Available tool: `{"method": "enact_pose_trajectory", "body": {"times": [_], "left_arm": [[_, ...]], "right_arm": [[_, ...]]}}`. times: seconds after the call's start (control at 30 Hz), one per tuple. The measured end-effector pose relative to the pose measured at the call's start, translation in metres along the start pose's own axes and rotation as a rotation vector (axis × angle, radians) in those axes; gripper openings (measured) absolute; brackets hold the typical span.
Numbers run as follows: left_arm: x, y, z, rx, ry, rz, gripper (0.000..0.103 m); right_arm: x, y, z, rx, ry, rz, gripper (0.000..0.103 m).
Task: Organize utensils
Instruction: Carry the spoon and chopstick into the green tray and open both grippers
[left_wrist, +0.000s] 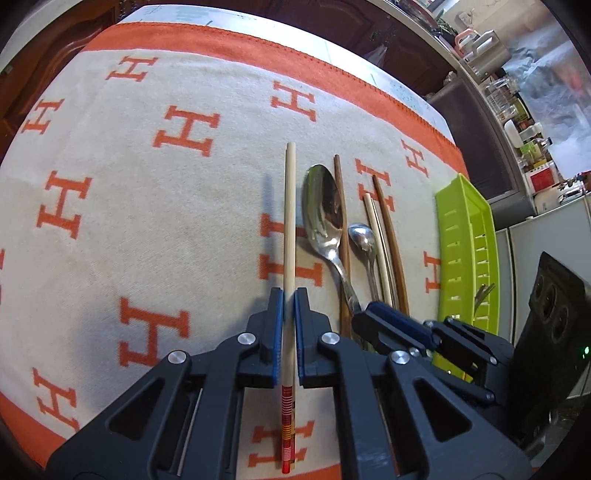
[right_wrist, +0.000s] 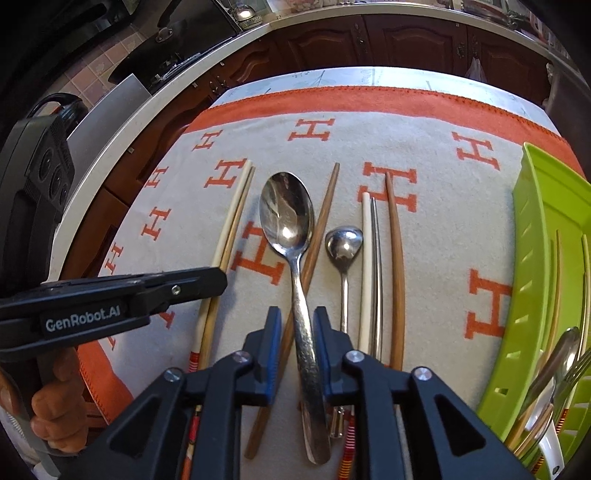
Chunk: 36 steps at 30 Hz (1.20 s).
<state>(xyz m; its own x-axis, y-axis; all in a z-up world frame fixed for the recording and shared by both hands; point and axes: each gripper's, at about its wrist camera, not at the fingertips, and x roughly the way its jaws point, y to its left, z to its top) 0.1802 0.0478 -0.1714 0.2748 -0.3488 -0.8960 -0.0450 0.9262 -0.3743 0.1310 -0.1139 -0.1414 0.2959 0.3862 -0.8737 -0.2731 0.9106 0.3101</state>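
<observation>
My left gripper (left_wrist: 289, 295) is shut on a pair of pale chopsticks (left_wrist: 290, 221) with red-striped ends, low over the cloth; the pair also shows in the right wrist view (right_wrist: 231, 236). My right gripper (right_wrist: 297, 314) is open, its jaws either side of the handle of a large steel spoon (right_wrist: 286, 214) without touching it. The spoon lies across a brown chopstick (right_wrist: 317, 236). A small steel spoon (right_wrist: 343, 242), a white chopstick (right_wrist: 366, 258), a metal chopstick (right_wrist: 376, 266) and another brown chopstick (right_wrist: 396, 258) lie to its right.
A green slotted utensil tray (right_wrist: 532, 258) stands at the right, holding a spoon, a fork and several chopsticks; it also shows in the left wrist view (left_wrist: 465, 240). The cream cloth with orange H marks (left_wrist: 147, 184) covers the table. Dark cabinets stand behind.
</observation>
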Motion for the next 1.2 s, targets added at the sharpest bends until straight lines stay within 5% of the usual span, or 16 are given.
{"method": "enact_pose_trajectory", "body": {"times": [0.17,0.47,0.53,0.87,1.2], "left_arm": [[-0.008,0.012,-0.004,-0.003,0.002,-0.011,0.004],[-0.012,0.021,-0.010,-0.013,-0.001,-0.016,0.004],[-0.014,0.022,-0.011,-0.013,-0.004,-0.019,0.004],[-0.030,0.022,-0.013,0.004,-0.020,-0.064,0.004],[-0.054,-0.009,-0.017,0.054,-0.018,-0.157,0.004]], "right_arm": [[0.007,0.013,0.005,-0.048,0.009,-0.037,0.019],[0.029,0.044,0.007,-0.267,-0.017,-0.289,0.018],[0.029,0.047,0.007,-0.285,-0.038,-0.321,0.010],[-0.007,0.005,0.006,0.001,-0.069,-0.049,0.008],[-0.070,-0.011,-0.016,0.127,-0.193,0.026,0.008]]}}
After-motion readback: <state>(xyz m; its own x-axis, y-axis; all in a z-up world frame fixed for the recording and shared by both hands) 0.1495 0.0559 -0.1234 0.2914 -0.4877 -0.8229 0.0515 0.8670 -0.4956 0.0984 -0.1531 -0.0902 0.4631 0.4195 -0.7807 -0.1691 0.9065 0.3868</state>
